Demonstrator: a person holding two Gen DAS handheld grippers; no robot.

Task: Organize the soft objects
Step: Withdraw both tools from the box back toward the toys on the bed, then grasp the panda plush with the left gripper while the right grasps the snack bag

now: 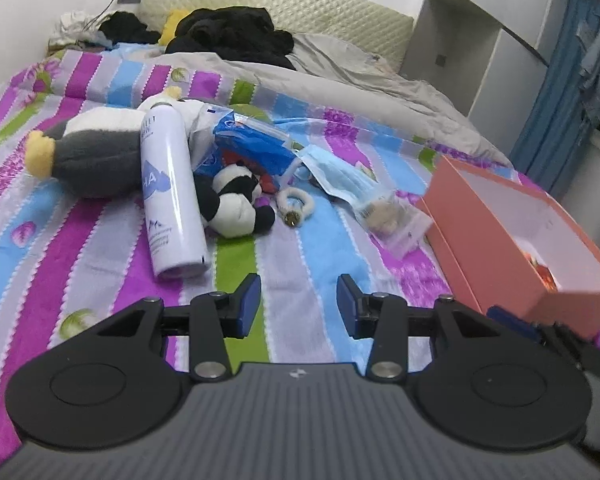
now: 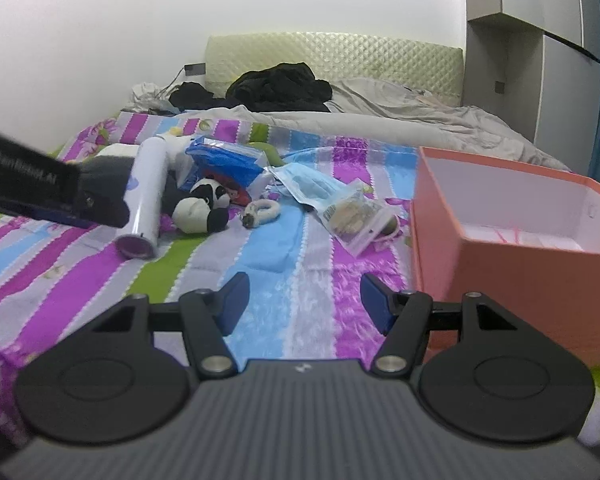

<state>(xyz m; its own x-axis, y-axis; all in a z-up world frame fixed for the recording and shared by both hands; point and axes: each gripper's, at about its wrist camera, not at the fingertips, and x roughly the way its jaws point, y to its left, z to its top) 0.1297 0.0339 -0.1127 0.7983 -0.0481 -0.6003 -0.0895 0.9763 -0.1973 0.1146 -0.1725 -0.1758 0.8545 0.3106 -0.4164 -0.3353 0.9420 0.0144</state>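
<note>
A heap lies mid-bed on the striped blanket: a grey and white penguin plush (image 1: 96, 152), a small panda plush (image 1: 236, 204) (image 2: 204, 208), a white hair scrunchie (image 1: 296, 204) (image 2: 262, 212), a blue face-mask pack (image 1: 340, 178) (image 2: 308, 186) and a clear bag with a fluffy item (image 1: 392, 220) (image 2: 352, 216). My left gripper (image 1: 299, 304) hovers open over the blanket, short of the heap, nothing between its fingers. My right gripper (image 2: 305, 304) is also open and empty, just left of the pink box (image 2: 520, 248) (image 1: 512, 232).
A white spray can (image 1: 172, 196) (image 2: 144, 196) lies against the penguin, beside a blue plastic bag (image 1: 256, 148) (image 2: 224, 164). Black clothes (image 1: 228, 36) and a grey duvet (image 1: 360, 76) lie near the headboard. The left tool's body (image 2: 32, 188) crosses the right wrist view's left edge.
</note>
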